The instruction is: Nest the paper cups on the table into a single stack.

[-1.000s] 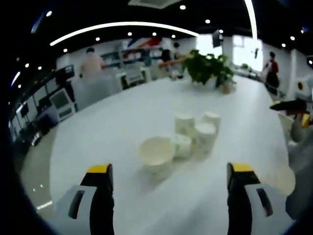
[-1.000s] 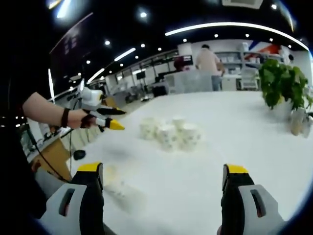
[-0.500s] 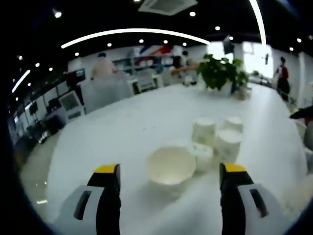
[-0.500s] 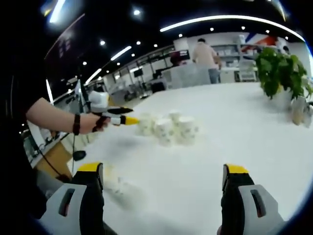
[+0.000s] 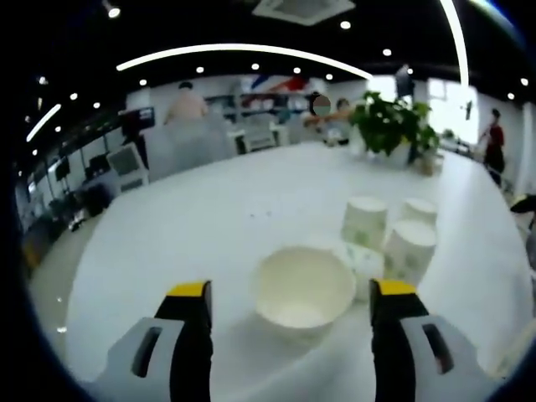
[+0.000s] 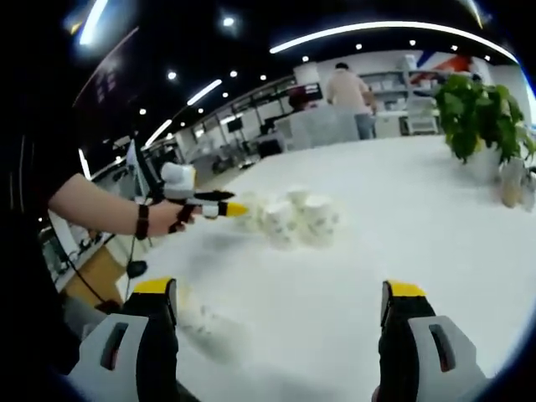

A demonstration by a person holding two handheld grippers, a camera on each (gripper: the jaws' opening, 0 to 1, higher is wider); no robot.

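Note:
Several white paper cups stand close together on the white table (image 5: 193, 226). One cup (image 5: 303, 289) shows its open mouth to the left gripper view and sits nearest. Behind it, others stand upside down (image 5: 365, 223) (image 5: 409, 249). My left gripper (image 5: 291, 288) is open, with its yellow-tipped jaws on either side of the nearest cup and a gap on each side. In the right gripper view the cup cluster (image 6: 295, 219) lies ahead, with the left gripper (image 6: 228, 206) reaching in from the left, held by a hand. My right gripper (image 6: 279, 289) is open, low and well short of the cups.
A potted plant (image 5: 387, 126) (image 6: 481, 113) stands at the far side of the table. People and desks fill the room behind. The table edge (image 6: 159, 251) runs along the left, near the person's arm.
The left gripper has moved forward to the cups, so the nearest cup now sits between its jaws. The right gripper has held its place.

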